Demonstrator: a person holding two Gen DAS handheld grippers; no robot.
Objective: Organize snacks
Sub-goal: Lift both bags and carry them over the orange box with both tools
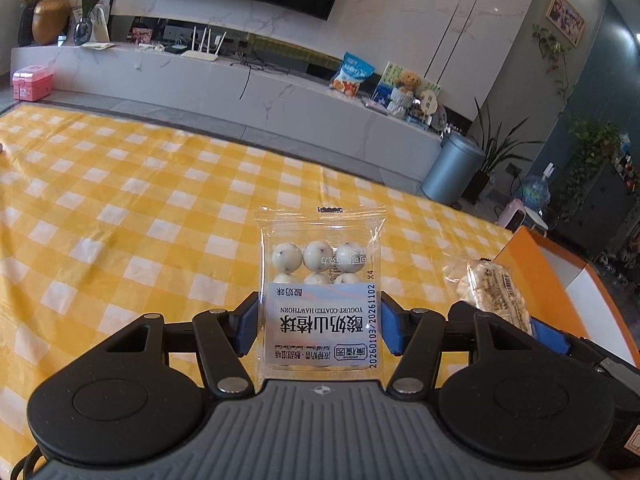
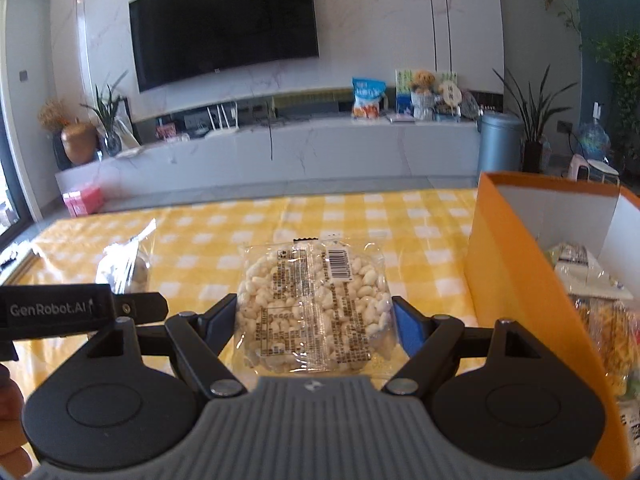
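Note:
My left gripper (image 1: 318, 326) is shut on a clear packet of yogurt-coated hawthorn balls (image 1: 322, 280), held above the yellow checked tablecloth (image 1: 120, 208). My right gripper (image 2: 314, 322) is shut on a clear packet of puffed rice cake (image 2: 314, 304), also held above the cloth. In the left wrist view the rice cake packet (image 1: 492, 292) and the right gripper show at the right. In the right wrist view the hawthorn packet (image 2: 124, 264) shows edge-on at the left. An orange box (image 2: 516, 280) with white inside stands at the right and holds several snack packets (image 2: 600, 304).
The orange box's corner (image 1: 560, 264) lies at the table's right edge in the left wrist view. Beyond the table are a marble TV bench (image 2: 280, 152), a grey bin (image 2: 498, 144) and potted plants (image 2: 532, 128).

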